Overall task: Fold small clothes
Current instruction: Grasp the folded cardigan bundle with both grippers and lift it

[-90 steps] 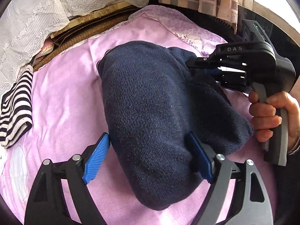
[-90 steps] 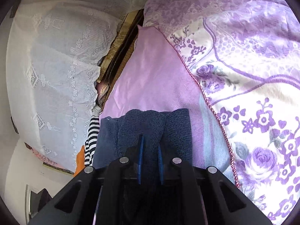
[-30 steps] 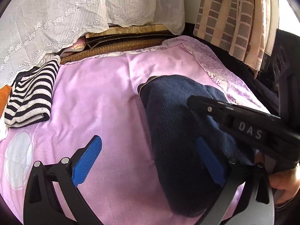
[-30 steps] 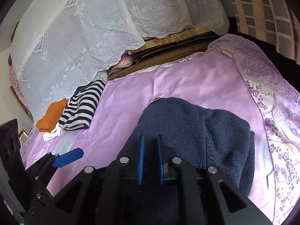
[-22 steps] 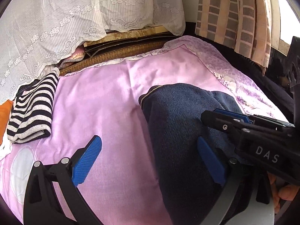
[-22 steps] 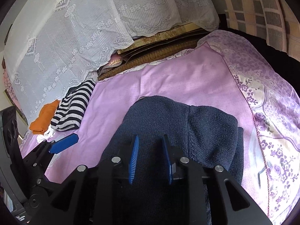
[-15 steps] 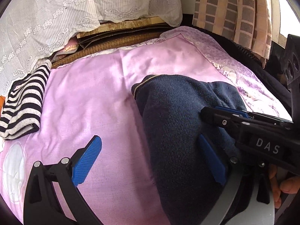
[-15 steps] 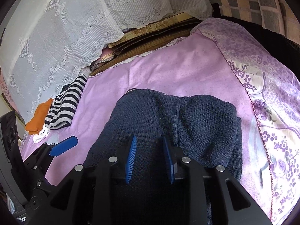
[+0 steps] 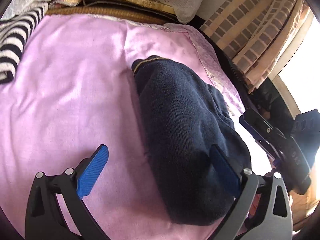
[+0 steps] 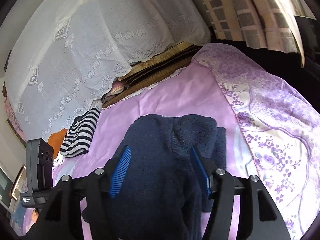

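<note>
A folded navy knit sweater (image 9: 180, 116) lies on the pink sheet (image 9: 70, 90); it also shows in the right wrist view (image 10: 166, 150). My left gripper (image 9: 158, 172) is open, its right pad against the sweater's near end, its left pad over bare sheet. My right gripper (image 10: 160, 172) is open and hovers over the sweater's near part, holding nothing. The right gripper also shows in the left wrist view (image 9: 268, 134), just right of the sweater.
A folded black-and-white striped garment (image 10: 82, 134) lies at the left of the sheet, also in the left wrist view (image 9: 14, 40). An orange garment (image 10: 57, 140) lies beyond it. A floral purple bedcover (image 10: 280, 124) is at the right. Lace-covered pillows (image 10: 100, 46) and stacked mats sit at the back.
My right gripper has opened wide and let go of the sweater, then pulled back. The left gripper stays open and has shifted its view slightly right.
</note>
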The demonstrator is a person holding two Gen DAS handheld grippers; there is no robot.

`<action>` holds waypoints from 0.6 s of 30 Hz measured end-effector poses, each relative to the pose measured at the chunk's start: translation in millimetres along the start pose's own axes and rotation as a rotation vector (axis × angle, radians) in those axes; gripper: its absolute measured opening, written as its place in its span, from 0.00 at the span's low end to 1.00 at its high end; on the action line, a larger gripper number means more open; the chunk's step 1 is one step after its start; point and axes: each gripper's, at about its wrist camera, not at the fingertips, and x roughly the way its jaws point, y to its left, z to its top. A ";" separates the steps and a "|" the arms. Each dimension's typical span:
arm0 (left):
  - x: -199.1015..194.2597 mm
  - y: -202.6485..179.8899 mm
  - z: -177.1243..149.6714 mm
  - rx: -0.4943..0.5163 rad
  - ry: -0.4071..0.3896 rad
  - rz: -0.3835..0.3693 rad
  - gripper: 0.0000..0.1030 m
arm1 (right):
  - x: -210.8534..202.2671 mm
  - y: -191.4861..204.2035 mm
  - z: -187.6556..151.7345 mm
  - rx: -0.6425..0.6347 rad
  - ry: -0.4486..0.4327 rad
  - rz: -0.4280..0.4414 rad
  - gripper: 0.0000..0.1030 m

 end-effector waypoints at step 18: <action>35.3 -21.8 -0.5 0.076 0.114 0.007 0.96 | 8.2 -71.8 -27.1 0.416 0.112 0.164 0.87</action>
